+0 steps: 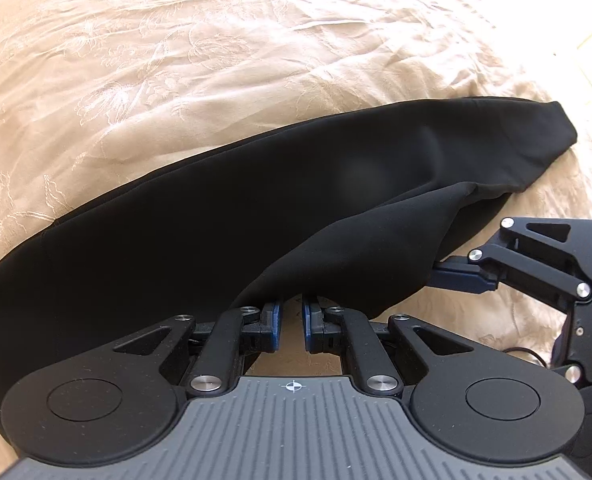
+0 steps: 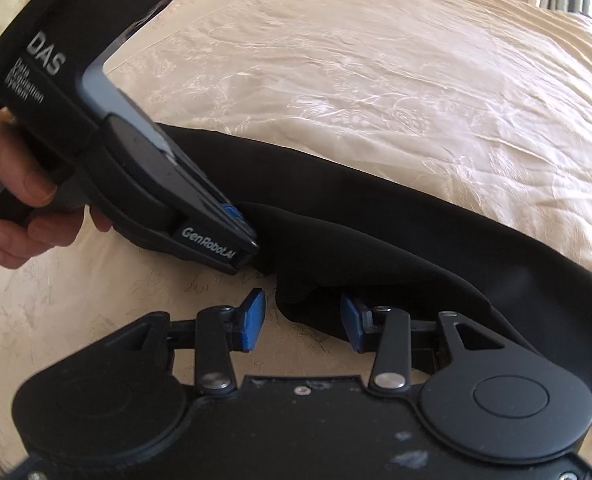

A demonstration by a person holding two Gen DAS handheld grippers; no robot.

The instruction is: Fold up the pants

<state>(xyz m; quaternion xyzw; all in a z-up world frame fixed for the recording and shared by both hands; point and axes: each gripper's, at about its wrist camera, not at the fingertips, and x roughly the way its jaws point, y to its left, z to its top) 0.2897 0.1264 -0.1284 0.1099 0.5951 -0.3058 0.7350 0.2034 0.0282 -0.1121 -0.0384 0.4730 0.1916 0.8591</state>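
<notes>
Presently the black pants [image 1: 224, 216] are seen as a long band from lower left to upper right of the left view, on the bedspread [image 1: 176, 60]. Left gripper [image 1: 292, 322] is pinched on their near hem; right gripper [image 2: 301, 322] stands wide, fabric between, unpressed.

Left wrist view: camera sits behind the left gripper [image 1: 292, 316], whose linkage fills the lower frame. It faces steeply down and forward, close to the black pants [image 1: 216, 220] across mid-frame; the cream bedspread [image 1: 176, 60] fills the upper frame.

Right wrist view: camera sits behind the right gripper [image 2: 301, 326], its body across the bottom. It looks down at close range over the same bedspread.

Shared ground: both views hold the pants and bedspread. Each sees the other tool: the right gripper at the left view's right edge, the left gripper at the right view's upper left, with a hand [image 2: 28, 184].
</notes>
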